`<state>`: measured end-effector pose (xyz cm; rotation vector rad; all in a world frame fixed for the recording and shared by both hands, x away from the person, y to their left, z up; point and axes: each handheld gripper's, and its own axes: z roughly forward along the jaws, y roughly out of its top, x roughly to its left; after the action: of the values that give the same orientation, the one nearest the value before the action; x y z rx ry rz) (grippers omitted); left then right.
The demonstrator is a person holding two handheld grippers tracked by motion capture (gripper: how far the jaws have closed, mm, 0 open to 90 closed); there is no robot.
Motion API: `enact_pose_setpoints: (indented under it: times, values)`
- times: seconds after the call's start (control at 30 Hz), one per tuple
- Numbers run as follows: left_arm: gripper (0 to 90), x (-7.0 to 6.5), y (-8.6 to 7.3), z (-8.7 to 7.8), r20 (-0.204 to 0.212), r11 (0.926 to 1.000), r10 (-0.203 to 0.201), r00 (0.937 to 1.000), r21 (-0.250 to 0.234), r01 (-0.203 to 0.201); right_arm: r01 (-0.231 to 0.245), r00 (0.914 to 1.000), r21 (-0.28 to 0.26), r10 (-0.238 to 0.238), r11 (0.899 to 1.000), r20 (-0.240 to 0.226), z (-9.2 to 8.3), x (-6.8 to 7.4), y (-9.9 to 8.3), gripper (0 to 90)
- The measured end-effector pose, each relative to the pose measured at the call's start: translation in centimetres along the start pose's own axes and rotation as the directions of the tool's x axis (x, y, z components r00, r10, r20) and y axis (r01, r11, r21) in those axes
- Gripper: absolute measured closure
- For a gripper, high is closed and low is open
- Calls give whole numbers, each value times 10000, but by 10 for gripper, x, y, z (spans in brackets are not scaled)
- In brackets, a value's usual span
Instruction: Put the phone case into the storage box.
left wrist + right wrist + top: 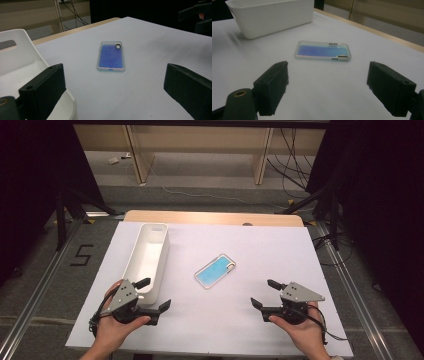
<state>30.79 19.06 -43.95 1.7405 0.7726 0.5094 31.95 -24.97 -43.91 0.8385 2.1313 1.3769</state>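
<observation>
We see a bench (280, 270) whose top is covered by a plain white sheet, with a strip of light wood showing along its far edge. Two things lie directly on the sheet. A long white plastic bin (148, 257) sits on the left half, running from near the far edge towards the near side, open side up. A phone case (215, 271) with a blue inside and a pale translucent rim lies flat near the middle, well apart from the bin and turned at a slant to the bench edges. In the left gripper view the case's camera cut-out sits at its far right corner. The bench stands on a grey floor (60, 285).
</observation>
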Motion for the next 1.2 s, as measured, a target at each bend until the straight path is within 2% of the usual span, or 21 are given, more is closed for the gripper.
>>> enact_pose_setpoints:
  times: [0.2, 0.23, 0.27, 0.33, 0.37, 0.4, 0.43, 0.47, 0.5, 0.57, 0.63, 0.7, 0.73, 0.77, 0.8, 0.83, 1.03, 1.13, 1.17, 1.2]
  values:
    - [39, 0, 1, 1, -14, 10000, -99, 10000, -6, 99, 12, 10000, -117, -12, 9999, 1, 1, -1, 0, 207]
    - [41, 0, 0, 1, 16, 9999, -104, 9999, 31, 104, 37, 10000, -202, -36, 9998, 43, 3, 0, 1, 241]
    - [43, -1, -1, 2, 61, 10000, -63, 10000, 55, 62, 62, 10000, -235, -62, 9997, -15, 3, 0, 1, 279]
    - [46, -1, -2, 0, 20, 9999, -52, 10000, 97, 51, 227, 9996, -122, -229, 9997, -145, 4, 2, 5, 412]
    - [47, -1, -2, 0, 20, 9999, -52, 10000, 97, 51, 227, 9996, -122, -229, 9997, -145, 4, 2, 5, 412]
    - [50, -1, -1, 0, 13, 10000, -66, 10000, -9, 66, 359, 9988, -43, -361, 9993, -345, 11, 5, 8, 568]
    - [53, -1, -1, 0, 13, 10000, -66, 10000, -9, 66, 376, 9981, 153, -369, 9992, -488, 12, 6, 10, 613]
    - [53, -2, 0, -2, -76, 10000, -15, 10000, 72, 16, 376, 9981, 153, -369, 9992, -488, 12, 6, 10, 613]
    - [59, -3, -1, -2, -13, 10000, 7, 10000, 84, -6, 628, 9962, 216, -613, 9978, -619, 21, 11, 15, 749]
    - [62, -3, 0, -1, 7, 9999, 98, 10000, 86, -98, 1106, 9912, 353, -1077, 9932, -766, 28, 15, 20, 826]
    - [65, -3, 0, 0, 55, 9999, 124, 9999, 83, -125, 1337, 9875, 565, -1282, 9894, -916, 38, 20, 25, 895]
    - [67, -3, 0, 1, 37, 9999, 35, 10000, 98, -35, 1457, 9845, 694, -1377, 9869, -1089, 51, 24, 29, 900]
    - [68, -3, 0, 1, 37, 9999, 35, 10000, 98, -35, 1457, 9845, 694, -1377, 9869, -1089, 51, 24, 29, 900]
    - [68, -3, 0, 0, 40, 9999, 29, 10000, 98, -29, 1529, 9818, 876, -1412, 9844, -1268, 67, 27, 34, 900]
    - [69, -3, 0, 0, 40, 9999, 29, 10000, 98, -29, 1529, 9818, 876, -1412, 9844, -1268, 67, 27, 34, 900]
    - [70, -3, 0, 0, 30, 10000, -13, 10000, 92, 13, 1501, 9816, 987, -1364, 9837, -1332, 78, 29, 37, 900]
    - [82, -4, 0, 0, 105, 10000, -16, 9999, 97, 15, 1507, 9794, 1449, -1277, 9779, -1563, 110, 32, 47, 900]
    - [87, -5, 0, 1, 165, 9999, -24, 9999, 99, 22, 1402, 9806, 1716, -1127, 9751, -1606, 128, 31, 50, 900]
    - [88, -5, 1, 1, 199, 9999, 93, 9998, 74, -94, 1298, 9811, 1867, -989, 9738, -1662, 136, 30, 51, 900]
    - [89, -5, 1, 1, 199, 9999, 93, 9998, 74, -94, 1298, 9811, 1867, -989, 9738, -1662, 136, 30, 51, 900]
